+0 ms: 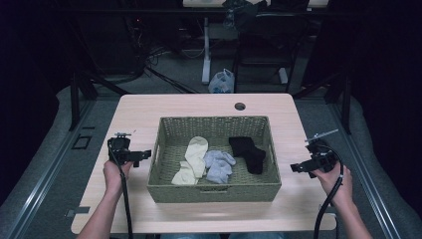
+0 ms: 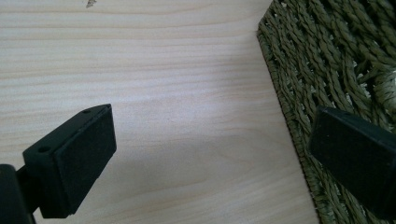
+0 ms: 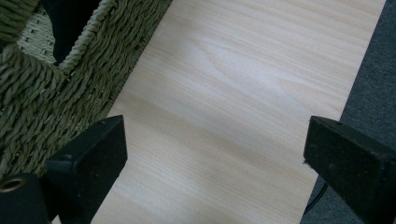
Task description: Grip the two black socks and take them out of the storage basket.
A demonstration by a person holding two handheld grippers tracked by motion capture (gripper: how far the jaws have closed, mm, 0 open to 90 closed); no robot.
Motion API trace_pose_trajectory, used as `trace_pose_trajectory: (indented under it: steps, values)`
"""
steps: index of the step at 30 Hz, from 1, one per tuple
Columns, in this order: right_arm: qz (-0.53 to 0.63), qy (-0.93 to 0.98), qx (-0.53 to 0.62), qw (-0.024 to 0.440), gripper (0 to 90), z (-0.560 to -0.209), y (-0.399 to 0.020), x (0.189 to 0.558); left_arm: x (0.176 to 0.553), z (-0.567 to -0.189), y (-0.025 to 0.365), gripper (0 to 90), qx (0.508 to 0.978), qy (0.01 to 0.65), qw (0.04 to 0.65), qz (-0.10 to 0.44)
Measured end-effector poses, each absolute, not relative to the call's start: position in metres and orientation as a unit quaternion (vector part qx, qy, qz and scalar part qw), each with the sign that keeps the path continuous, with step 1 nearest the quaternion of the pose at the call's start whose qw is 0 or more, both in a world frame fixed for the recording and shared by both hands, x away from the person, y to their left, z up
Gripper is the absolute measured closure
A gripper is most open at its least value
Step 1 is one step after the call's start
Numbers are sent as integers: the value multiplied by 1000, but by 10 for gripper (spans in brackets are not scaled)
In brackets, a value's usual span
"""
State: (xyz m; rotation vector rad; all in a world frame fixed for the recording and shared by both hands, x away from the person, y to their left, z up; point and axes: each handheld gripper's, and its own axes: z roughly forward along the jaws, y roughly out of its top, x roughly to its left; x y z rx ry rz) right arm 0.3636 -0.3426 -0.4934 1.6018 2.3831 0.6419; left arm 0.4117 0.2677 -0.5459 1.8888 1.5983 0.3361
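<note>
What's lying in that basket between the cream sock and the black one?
A pale blue-grey sock lies crumpled between the cream sock and the black sock, on the floor of the woven basket. The high view shows it.

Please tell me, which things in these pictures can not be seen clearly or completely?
- High view: the black sock is too dark to show whether it is one sock or a pair.
- High view: the cream sock and the blue sock overlap, so their edges there are hidden.
- Left gripper view: the basket is cut off by the right edge.
- Right gripper view: the basket wall hides most of its contents.
</note>
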Motion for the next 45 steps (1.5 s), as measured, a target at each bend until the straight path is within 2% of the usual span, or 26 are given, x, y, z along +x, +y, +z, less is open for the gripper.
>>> trace_pose_trajectory:
  steps: [22,45]
  values:
    - [218,807,541,97,39,-482,-339,362,412,-545,266,11,720,602,320,129]
    - [228,810,530,103,43,-446,-326,365,412,-545,267,11,719,604,322,126]
